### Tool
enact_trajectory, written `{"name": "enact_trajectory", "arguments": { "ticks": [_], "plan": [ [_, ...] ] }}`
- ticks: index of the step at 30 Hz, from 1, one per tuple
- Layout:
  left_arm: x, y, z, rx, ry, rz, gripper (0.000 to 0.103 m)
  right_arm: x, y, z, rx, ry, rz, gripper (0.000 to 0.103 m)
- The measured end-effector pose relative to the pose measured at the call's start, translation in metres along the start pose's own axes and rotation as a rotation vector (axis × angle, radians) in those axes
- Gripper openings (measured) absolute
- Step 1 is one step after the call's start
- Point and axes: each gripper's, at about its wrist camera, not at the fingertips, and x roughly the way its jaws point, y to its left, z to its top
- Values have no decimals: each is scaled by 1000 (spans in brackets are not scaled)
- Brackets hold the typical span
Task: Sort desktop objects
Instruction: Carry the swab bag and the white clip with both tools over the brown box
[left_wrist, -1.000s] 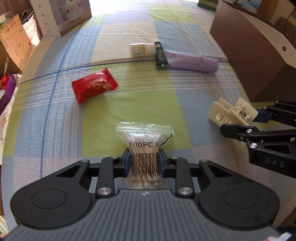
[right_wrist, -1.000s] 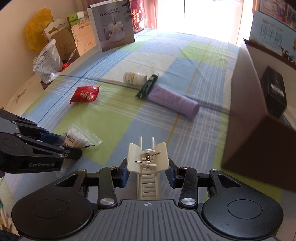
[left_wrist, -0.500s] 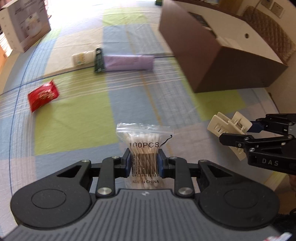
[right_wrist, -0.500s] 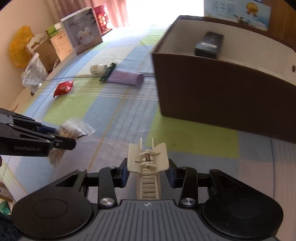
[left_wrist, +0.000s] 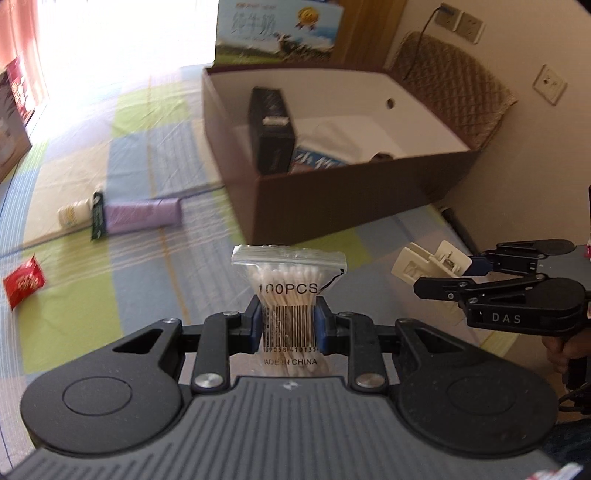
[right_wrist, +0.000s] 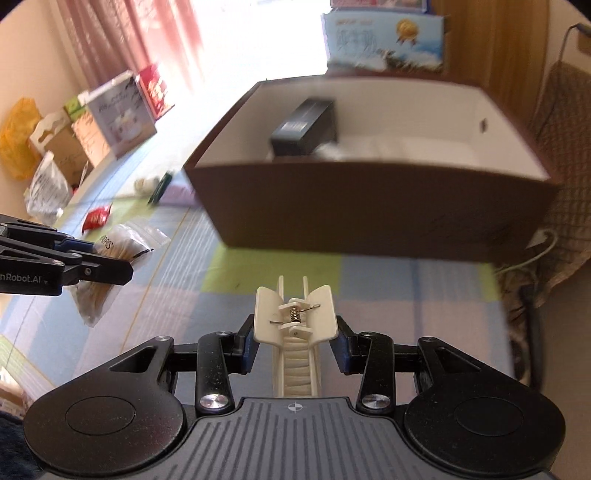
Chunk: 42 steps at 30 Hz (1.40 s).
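both tools (left_wrist: 288, 325) (right_wrist: 295, 347) clamped, side by side, aloft

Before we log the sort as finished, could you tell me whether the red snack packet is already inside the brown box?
No, the red snack packet lies on the checked cloth.

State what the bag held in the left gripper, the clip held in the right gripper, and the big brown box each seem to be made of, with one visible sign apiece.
Bag of cotton swabs: thin clear plastic film, glossy; the swabs show through it.
Hair clip: cream moulded plastic, matt, with a bare metal spring.
Brown box: probably cardboard, matt brown outside, white inside, with thin straight walls.
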Motion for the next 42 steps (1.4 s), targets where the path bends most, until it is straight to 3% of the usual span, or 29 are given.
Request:
{"name": "enact_trajectory", "arguments": {
  "ticks": [11,21,31,42],
  "plan": [
    [11,-49,59,43,-102,-62,23,-49,-54,39,16,-150,-34,38],
    [57,-69,131,37,-113,-70,23,-31,-102,98,17,-224,-80,38],
    [131,-80,187,5,-44,-47,23,26,-137,142,22,-195,-121,38],
    [190,-74,213,-32,37,-23,23,86,-153,167,-79,-88,-195,38]
  ]
}}
